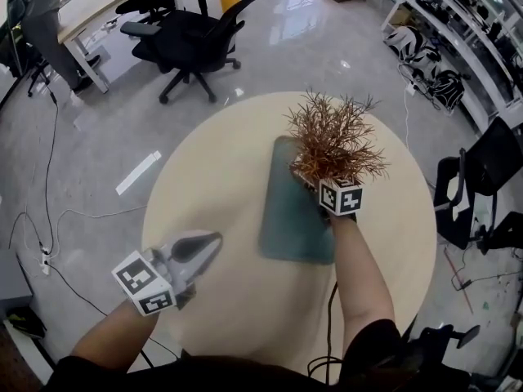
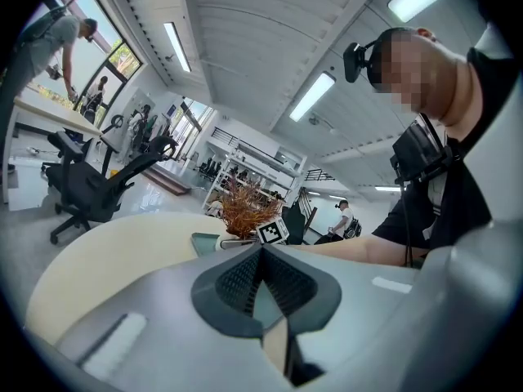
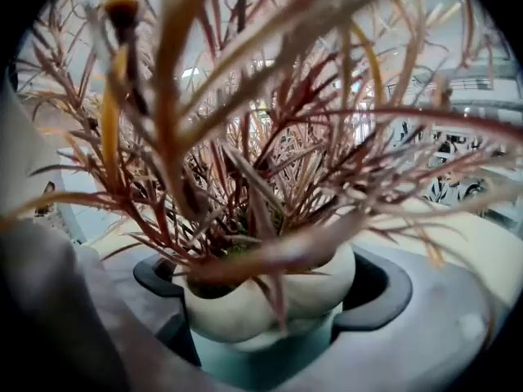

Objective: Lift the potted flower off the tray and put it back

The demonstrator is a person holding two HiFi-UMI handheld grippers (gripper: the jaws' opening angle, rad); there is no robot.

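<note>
Right gripper [image 1: 315, 181] clamped on the pot of the potted flower [image 3: 270, 294] | flower over the tray [image 1: 288, 229], at its far end, touching or lifted, can't tell | left gripper [image 1: 206, 247] jaws together, empty, above the bench [image 1: 214, 178], well left of the tray

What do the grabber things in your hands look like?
The left gripper and right gripper are smooth grey with dark pads inside the jaws. Each carries a white cube printed with black squares. The person wears a black short-sleeved top.
</note>
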